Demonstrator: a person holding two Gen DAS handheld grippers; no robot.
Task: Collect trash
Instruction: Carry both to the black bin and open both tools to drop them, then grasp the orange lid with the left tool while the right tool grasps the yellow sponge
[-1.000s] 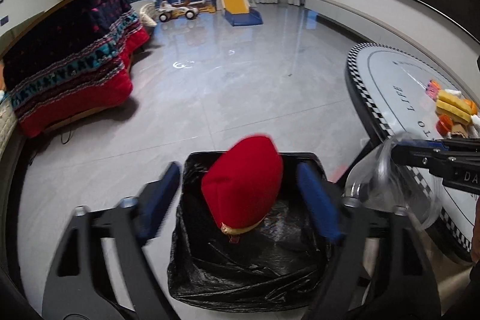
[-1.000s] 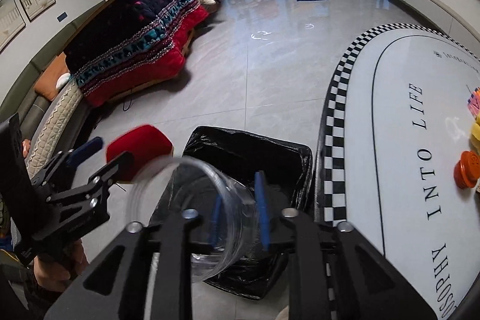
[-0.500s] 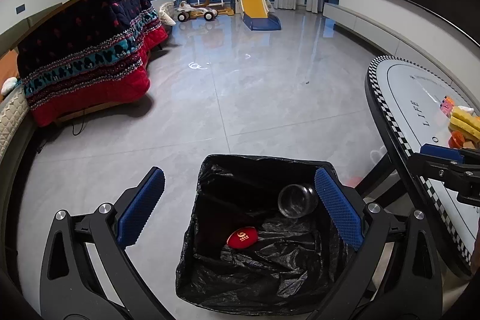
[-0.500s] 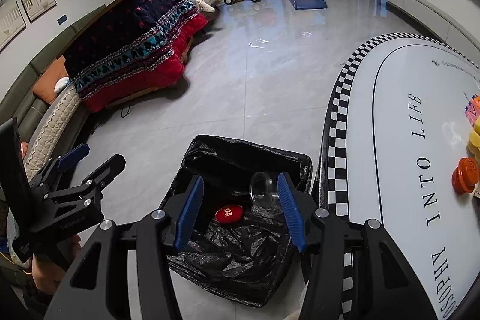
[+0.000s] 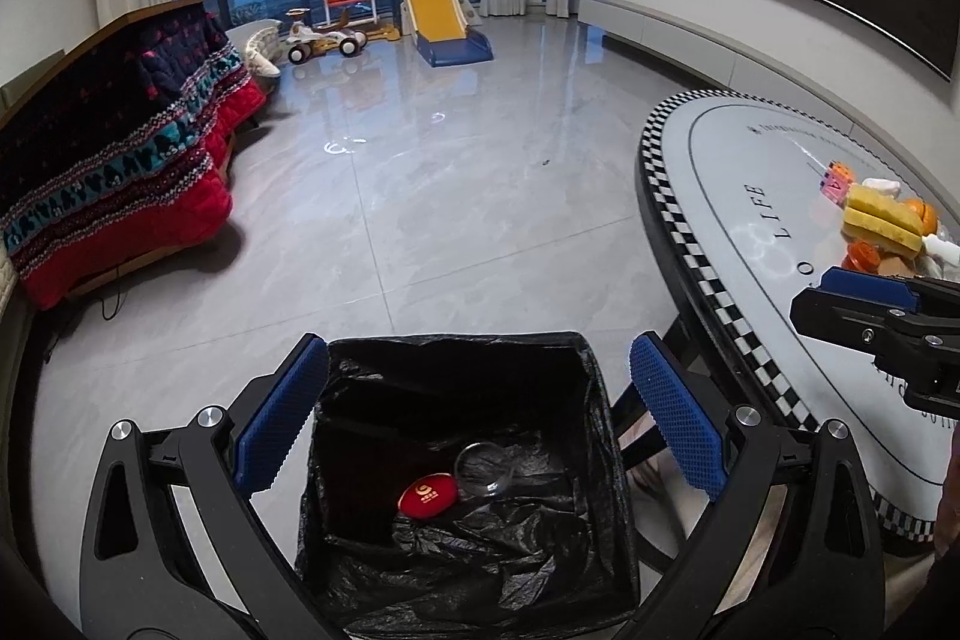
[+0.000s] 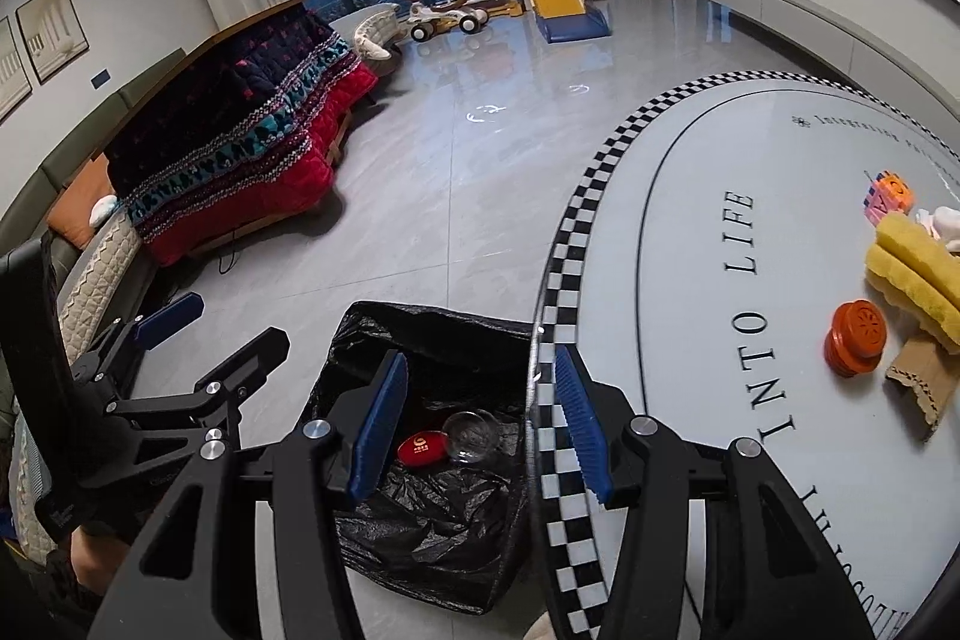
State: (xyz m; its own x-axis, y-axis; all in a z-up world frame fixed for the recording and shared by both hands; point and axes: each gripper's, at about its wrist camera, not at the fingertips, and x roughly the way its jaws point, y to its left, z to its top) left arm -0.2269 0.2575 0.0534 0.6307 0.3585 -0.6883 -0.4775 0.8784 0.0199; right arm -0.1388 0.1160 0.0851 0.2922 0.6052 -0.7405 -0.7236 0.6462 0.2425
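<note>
Left gripper (image 5: 474, 418) gapes over bin (image 5: 336, 466); clear cup (image 5: 483, 469) lies sideways.

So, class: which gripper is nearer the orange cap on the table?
Right. The right gripper hangs at the table's edge, the orange cap to its right; the left gripper is over the bin.

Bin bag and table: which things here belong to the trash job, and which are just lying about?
Job:
bin
red ball in bin
clear cup in bin
orange lid, cardboard scrap, yellow sponges on the table

Lying about:
slide
toy car
blanket
</note>
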